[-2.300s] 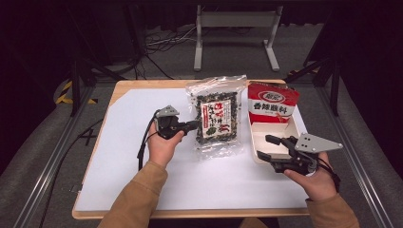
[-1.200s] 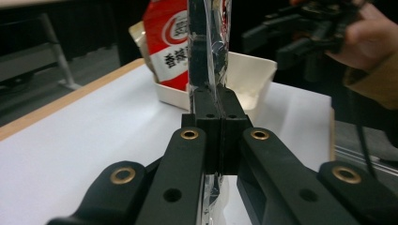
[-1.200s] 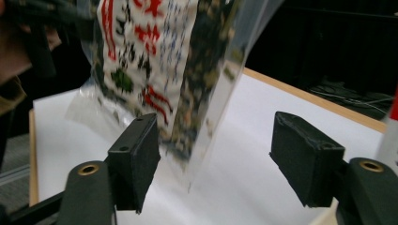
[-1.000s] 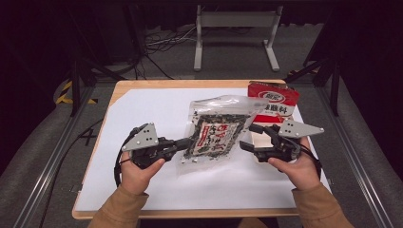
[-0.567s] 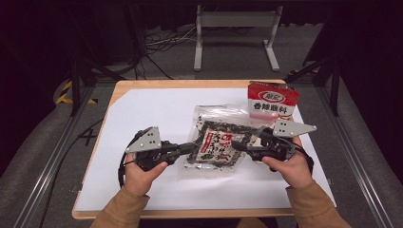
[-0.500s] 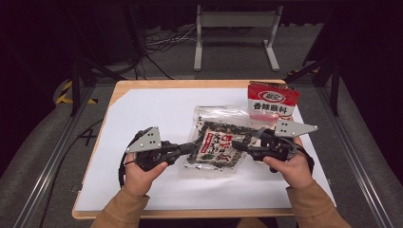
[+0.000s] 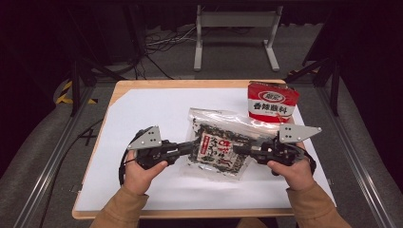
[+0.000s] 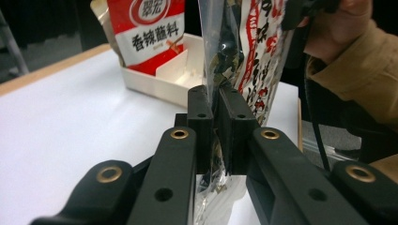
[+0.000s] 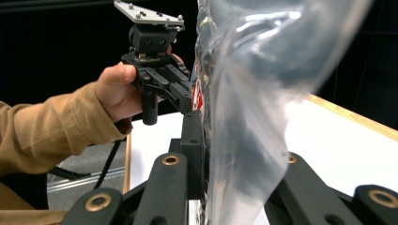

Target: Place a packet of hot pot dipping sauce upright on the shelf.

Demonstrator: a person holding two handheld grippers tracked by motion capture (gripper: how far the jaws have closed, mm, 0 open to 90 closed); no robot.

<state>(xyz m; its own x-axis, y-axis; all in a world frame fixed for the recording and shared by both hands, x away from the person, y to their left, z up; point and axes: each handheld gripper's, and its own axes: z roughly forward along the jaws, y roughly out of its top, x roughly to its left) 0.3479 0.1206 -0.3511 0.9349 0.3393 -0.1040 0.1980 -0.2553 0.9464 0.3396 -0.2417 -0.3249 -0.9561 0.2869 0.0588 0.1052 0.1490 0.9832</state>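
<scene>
— So, from the high view first: where do we have the seaweed bag (image 7: pixel 219 148)?

— Between our two hands, held over the white sheet (image 7: pixel 142 114) on the table (image 7: pixel 119 90). Our left gripper (image 7: pixel 189 148) comes in at its left edge and our right gripper (image 7: pixel 237 150) at its right edge, both lying roughly level and pointing at each other. The bag's long axis runs away from us, so it crosses the line between the jaws. Neither hand is nearer; each has its own edge. The red sauce pouch (image 7: pixel 272 100) stands behind, in the white tray (image 7: pixel 266 124).

— And the left gripper view?

— There the left gripper (image 8: pixel 220 101) is clamped on the bag (image 8: pixel 248 42), its pads pinching the plastic edge between them. The jaws have just been easing open slightly, yet the film is still nipped. This view also shows the pouch (image 8: pixel 148 33) leaning in its tray (image 8: pixel 173 77), with a divider, which the high view hides.

— The right gripper view?

— The clear film (image 9: pixel 263 108) billows right across the lens. Our right gripper (image 9: pixel 206 126) has just been closing with the bag's edge between its jaws; the left pad lies against the film, but the other pad is hidden, so we judge it gripping rather than see it plainly. Beyond, the left gripper (image 9: pixel 190 101) bites the far edge.

— Next?

— Pulling apart along that shared line, we'd guess.
</scene>
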